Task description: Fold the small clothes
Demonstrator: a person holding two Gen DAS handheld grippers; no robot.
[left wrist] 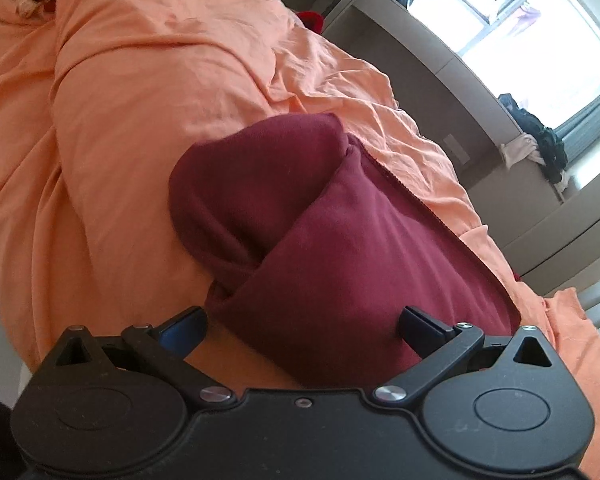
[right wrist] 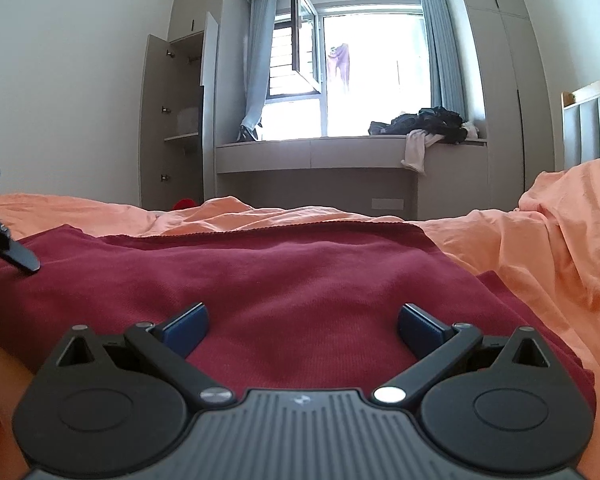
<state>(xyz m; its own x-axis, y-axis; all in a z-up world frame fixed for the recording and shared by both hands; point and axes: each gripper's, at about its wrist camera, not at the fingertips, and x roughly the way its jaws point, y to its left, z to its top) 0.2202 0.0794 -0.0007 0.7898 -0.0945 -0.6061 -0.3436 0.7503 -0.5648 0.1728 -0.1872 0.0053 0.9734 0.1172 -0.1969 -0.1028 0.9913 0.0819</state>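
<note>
Folding the maroon garment on the bed

Both grippers, left and right, released; take the near edge, probably a hem; fold flat.

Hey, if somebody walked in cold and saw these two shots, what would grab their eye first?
The dark red garment comes first: it lies partly folded on the orange bedding, filling the middle of both views. Both grippers, left and right, sit open right over it, holding nothing. Behind, the bright window stands out, with a dark clothes pile on the ledge below it.
</note>
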